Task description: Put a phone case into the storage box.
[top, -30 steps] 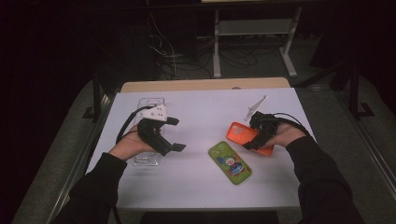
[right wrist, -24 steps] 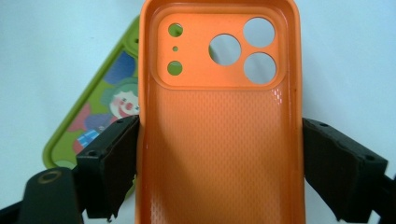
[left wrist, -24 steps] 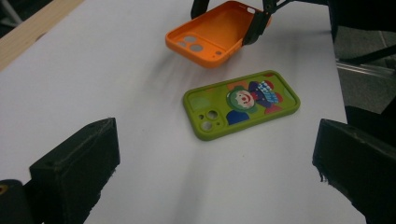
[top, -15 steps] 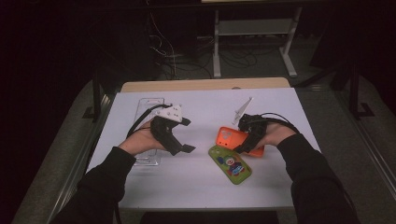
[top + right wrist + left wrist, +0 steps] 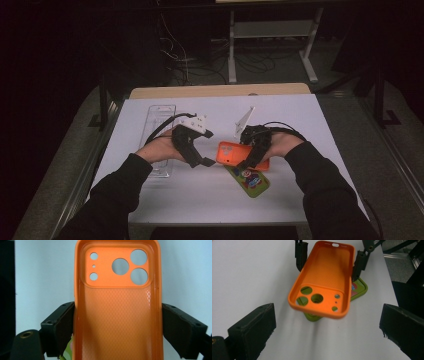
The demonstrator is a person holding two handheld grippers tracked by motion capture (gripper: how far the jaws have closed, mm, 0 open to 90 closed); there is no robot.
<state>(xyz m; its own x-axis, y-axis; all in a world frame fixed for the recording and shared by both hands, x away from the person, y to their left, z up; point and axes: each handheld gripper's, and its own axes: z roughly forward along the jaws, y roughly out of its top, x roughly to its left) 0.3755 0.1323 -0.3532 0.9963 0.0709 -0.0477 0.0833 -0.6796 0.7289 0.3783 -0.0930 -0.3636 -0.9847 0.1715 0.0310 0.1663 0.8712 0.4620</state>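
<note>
Right hand-held gripper [image 5: 248, 161] squeezes the long edges of the orange rubber phone case [image 5: 235, 154], lifted just above the green phone [image 5: 250, 181]. Left hand-held gripper [image 5: 202, 148] waits wide open, holding nothing, just left of it. White tabletop [image 5: 200, 200] is bare nearby.

Worktop [image 5: 300, 200] white-covered, bare wood strip along far edge. Green phone [image 5: 248, 181] lies flat right of centre. Clear plastic tray [image 5: 161, 117] lies at left side, lengthwise.
</note>
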